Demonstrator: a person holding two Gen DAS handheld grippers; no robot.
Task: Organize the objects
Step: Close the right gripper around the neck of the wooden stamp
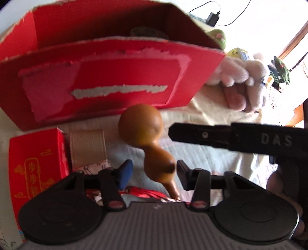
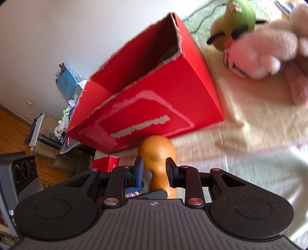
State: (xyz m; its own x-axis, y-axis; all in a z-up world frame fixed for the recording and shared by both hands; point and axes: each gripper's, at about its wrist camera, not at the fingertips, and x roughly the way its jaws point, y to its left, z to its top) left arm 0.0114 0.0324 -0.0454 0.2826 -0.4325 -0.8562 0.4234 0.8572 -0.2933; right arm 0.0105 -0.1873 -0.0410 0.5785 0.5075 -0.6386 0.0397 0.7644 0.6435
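A brown wooden gourd lies on the pale cloth in front of a large open red cardboard box. Its smaller bulb sits between the fingers of my left gripper. The bulb is close to the black finger, with a gap on the blue pad's side, so the jaws stand open around it. In the right wrist view the gourd shows beyond my right gripper, whose jaws are partly open with nothing pressed between them. One of its black fingers reaches in from the right, its tip just beside the gourd's big bulb.
A small red box with gold print and a beige leather roll lie left of the gourd. Red ribbon lies under the left gripper. A pink plush toy and a green one lie right of the big box.
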